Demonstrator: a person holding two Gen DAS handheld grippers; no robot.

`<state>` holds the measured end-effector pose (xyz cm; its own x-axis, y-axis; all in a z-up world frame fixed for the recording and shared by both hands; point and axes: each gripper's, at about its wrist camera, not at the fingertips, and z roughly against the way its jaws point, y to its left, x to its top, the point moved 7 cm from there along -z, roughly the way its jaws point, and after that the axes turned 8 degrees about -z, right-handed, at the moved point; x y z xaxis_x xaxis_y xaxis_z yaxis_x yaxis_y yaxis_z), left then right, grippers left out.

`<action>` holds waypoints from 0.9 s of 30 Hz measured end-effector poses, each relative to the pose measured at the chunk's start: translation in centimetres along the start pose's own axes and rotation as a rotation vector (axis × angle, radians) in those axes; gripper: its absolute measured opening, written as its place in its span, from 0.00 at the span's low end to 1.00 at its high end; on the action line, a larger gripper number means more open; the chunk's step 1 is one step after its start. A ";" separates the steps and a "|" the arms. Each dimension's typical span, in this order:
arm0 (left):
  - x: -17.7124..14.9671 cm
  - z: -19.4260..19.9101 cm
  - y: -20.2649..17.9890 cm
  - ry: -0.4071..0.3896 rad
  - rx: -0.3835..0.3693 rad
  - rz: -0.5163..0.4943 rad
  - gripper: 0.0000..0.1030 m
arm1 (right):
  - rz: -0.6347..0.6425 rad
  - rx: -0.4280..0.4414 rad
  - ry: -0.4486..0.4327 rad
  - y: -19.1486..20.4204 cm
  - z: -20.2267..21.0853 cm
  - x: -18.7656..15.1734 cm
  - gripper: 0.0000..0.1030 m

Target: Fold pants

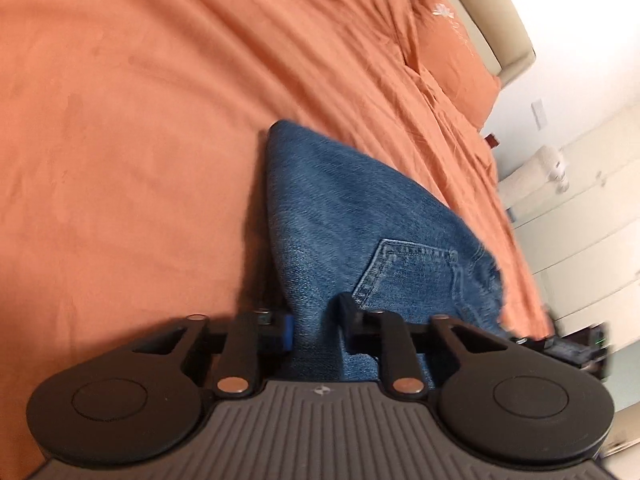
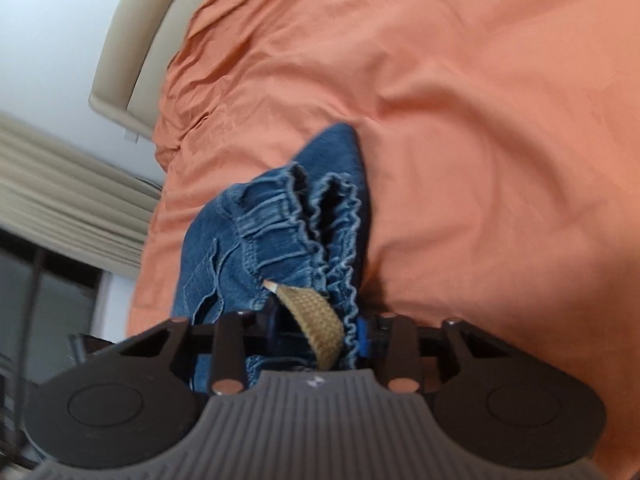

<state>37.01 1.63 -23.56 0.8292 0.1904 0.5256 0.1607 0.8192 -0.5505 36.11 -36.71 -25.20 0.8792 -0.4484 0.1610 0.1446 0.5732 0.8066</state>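
Observation:
Blue denim pants (image 1: 344,216) hang from both grippers above an orange bedsheet (image 1: 140,100). My left gripper (image 1: 316,320) is shut on the pants near a back pocket (image 1: 408,272); the fabric runs away from the fingers to a point. My right gripper (image 2: 320,328) is shut on the gathered elastic waistband (image 2: 288,220) of the pants (image 2: 224,248), with a tan woven drawstring (image 2: 320,320) lying between the fingers. The legs of the pants are hidden.
The orange sheet (image 2: 480,120) covers the bed. An orange pillow (image 1: 452,52) and a beige headboard (image 1: 492,12) lie at the far end. White cabinets (image 1: 580,208) stand beside the bed. A beige curtain (image 2: 60,200) hangs at left in the right wrist view.

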 end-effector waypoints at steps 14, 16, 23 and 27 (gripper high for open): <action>0.2 5.7 -4.4 -0.035 0.164 -0.188 0.07 | 0.148 -0.129 -0.096 8.0 4.5 -2.8 0.17; -0.1 7.0 -4.9 -0.036 0.167 -0.203 0.07 | 0.174 -0.134 -0.088 9.7 5.2 -4.0 0.16; -0.7 13.2 -4.9 -0.058 0.179 -0.219 0.07 | 0.221 -0.145 -0.069 14.8 6.5 -8.6 0.16; -0.4 17.8 -3.6 -0.103 0.216 -0.218 0.07 | 0.250 -0.103 -0.055 18.3 5.6 -11.1 0.16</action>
<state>26.56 8.25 -10.31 0.7277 0.0426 0.6846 0.2019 0.9405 -0.2732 26.49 -25.07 -9.01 0.8677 -0.3193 0.3810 -0.0262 0.7360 0.6764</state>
